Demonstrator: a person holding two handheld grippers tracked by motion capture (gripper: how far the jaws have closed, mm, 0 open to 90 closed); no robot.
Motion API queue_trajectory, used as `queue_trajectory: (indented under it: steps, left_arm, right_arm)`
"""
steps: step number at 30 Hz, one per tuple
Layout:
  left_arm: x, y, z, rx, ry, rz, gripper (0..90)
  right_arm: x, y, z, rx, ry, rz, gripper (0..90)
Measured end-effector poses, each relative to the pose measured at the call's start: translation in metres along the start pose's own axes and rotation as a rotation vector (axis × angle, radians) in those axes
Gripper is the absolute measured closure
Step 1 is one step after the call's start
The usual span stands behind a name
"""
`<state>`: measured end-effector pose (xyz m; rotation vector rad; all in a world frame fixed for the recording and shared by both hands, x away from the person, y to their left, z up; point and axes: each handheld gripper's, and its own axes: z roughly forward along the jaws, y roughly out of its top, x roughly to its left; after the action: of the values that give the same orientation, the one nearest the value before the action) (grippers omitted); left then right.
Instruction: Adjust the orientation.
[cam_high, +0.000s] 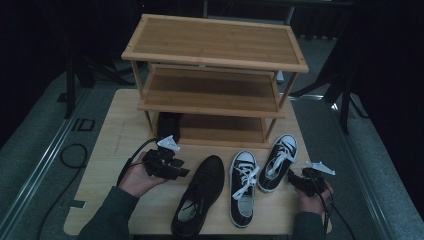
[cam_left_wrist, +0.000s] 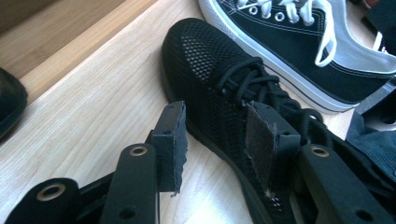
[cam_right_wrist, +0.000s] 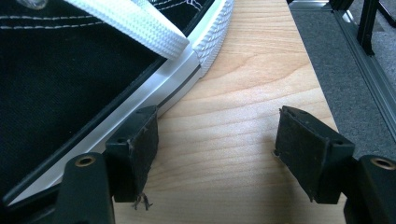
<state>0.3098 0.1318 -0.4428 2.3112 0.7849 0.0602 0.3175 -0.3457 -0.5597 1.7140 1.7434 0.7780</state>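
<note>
Your left gripper (cam_high: 181, 170) stands with its jaws apart, just off the black mesh sneaker (cam_high: 200, 194), which lies at about 6 o'clock on the table (cam_high: 120, 135), toe pointing toward the shoe rack (cam_high: 212, 75). In the left gripper view one pad (cam_left_wrist: 261, 140) already overlaps the laces while the other hangs over bare wood, so nothing is clamped. Close from here and you would likely catch only laces or soft mesh, and the shoe could twist or drop when lifted; straddle the upper first.

Your right gripper (cam_high: 294, 178) is also spread wide and empty, at 4 o'clock, one jaw just beside the white sole of the right canvas sneaker (cam_high: 278, 161). A nudge could push that shoe into the left canvas sneaker (cam_high: 243, 187), which sits close by.

Room is tight between the three shoes. The table edge runs near your right hand, so don't drift outward. The lowest shelf has a dark shoe (cam_high: 169, 125) at its left end; the rest looks free.
</note>
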Motion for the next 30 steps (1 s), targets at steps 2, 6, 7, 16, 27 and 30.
queue_trajectory:
  steps: [2, 6, 7, 16, 27, 30]
  left_arm:
    - [-0.003, 0.0, -0.001, -0.003, 0.002, -0.002, 57.4]
    - [-0.008, 0.0, -0.004, -0.003, -0.009, 0.012, 57.0]
    - [-0.01, 0.0, -0.005, -0.006, -0.015, 0.013, 56.9]
    - [-0.021, 0.0, -0.004, 0.01, -0.037, 0.046, 56.6]
    - [-0.031, -0.001, -0.004, 0.022, -0.071, 0.072, 59.4]
    - [-0.036, -0.002, -0.003, 0.031, -0.076, 0.076, 59.4]
  right_arm:
    - [0.0, 0.0, 0.0, 0.0, 0.0, 0.0, 29.6]
    - [0.0, 0.0, 0.0, 0.0, 0.0, 0.0, 29.6]
    - [0.0, 0.0, 0.0, 0.0, 0.0, 0.0, 29.6]
    - [0.0, 0.0, 0.0, 0.0, 0.0, 0.0, 29.6]
    - [0.0, 0.0, 0.0, 0.0, 0.0, 0.0, 29.6]
    - [0.0, 0.0, 0.0, 0.0, 0.0, 0.0, 29.6]
